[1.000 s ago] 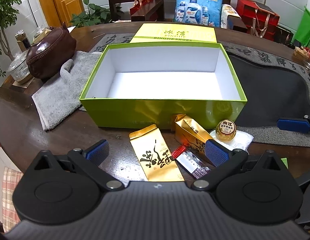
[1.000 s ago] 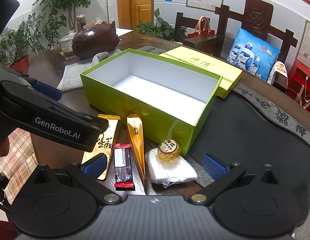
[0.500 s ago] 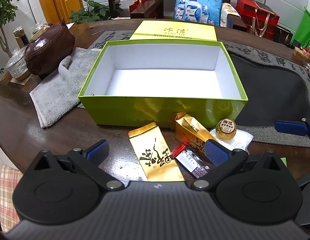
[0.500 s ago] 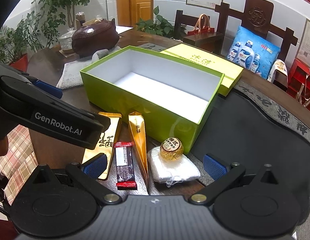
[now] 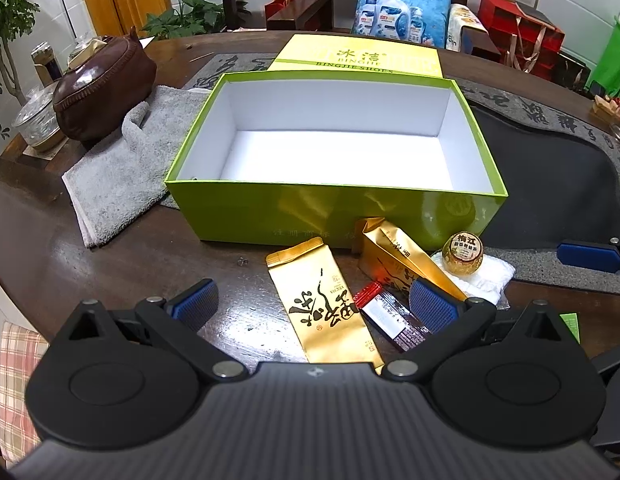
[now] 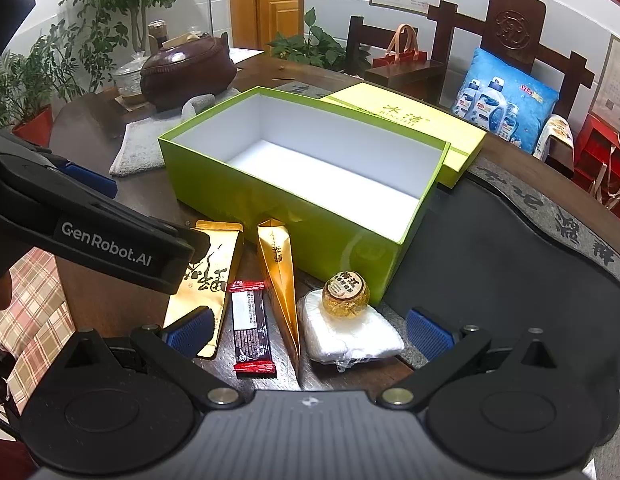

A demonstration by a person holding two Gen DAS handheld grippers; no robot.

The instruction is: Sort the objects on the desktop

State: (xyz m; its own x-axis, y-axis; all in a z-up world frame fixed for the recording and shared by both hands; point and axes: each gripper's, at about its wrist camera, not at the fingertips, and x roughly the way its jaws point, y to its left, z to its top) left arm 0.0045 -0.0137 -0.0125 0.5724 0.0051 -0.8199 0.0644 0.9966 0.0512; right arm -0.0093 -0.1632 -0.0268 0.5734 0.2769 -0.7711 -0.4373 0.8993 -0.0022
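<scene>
An open green box (image 5: 333, 216) (image 6: 278, 216) stands empty on the table. In front of it lie a flat gold tea packet (image 5: 321, 300) (image 6: 208, 276), a folded gold packet (image 5: 393, 256) (image 6: 280, 276), a dark bar with red ends (image 5: 389, 316) (image 6: 250, 320), and a gold foil ball (image 5: 463, 252) (image 6: 345, 294) on a white wrapped pad (image 5: 485, 276) (image 6: 349, 336). My left gripper (image 5: 313, 306) is open above the flat packet and the bar. My right gripper (image 6: 308, 330) is open above the bar, folded packet and pad.
The box's yellow lid (image 5: 357, 58) lies behind it. A grey towel (image 5: 118, 168) and a brown pot (image 5: 102, 88) sit at the left. A dark mat (image 5: 549, 184) covers the table's right side. Chairs, bags and plants stand beyond the table.
Both grippers have drawn back and up a little from the objects, so the box sits lower in the views. Nothing on the table has moved. Both grippers stay open.
</scene>
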